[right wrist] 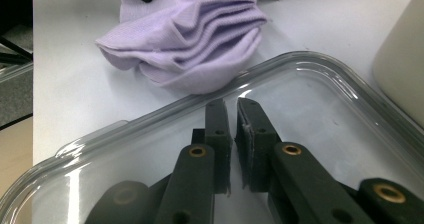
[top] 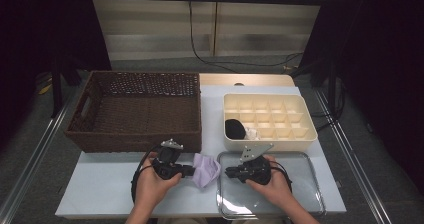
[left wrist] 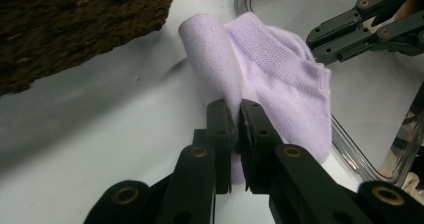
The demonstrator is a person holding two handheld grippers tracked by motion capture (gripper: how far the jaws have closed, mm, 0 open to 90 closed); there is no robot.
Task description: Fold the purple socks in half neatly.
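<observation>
Left tongs (left wrist: 235, 115) pinch lilac sock (left wrist: 270, 69), bunched on table (top: 110, 184) between wicker basket (top: 135, 109) and clear tray (top: 300, 194). Right tongs (right wrist: 234, 115) nearly pressed together, empty, over tray. Black sock (top: 234, 128) already in compartment box (top: 270, 121); lilac one not yet stowed.

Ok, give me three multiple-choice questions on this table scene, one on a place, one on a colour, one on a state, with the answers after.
1. Where does the black rolled item lie?
A. in the brown wicker basket
B. in the cream divided organiser box
C. on the clear plastic tray

2. What colour is the soft knitted sock?
A. lilac
B. green
C. red

3. How is the left gripper?
A. wide open above the table
B. shut on nothing
C. shut on the sock

Answers: 1 B, it sits in a front-left compartment; 2 A, pale purple in every view; 3 C, its jaws pinch the sock's fabric.
</observation>
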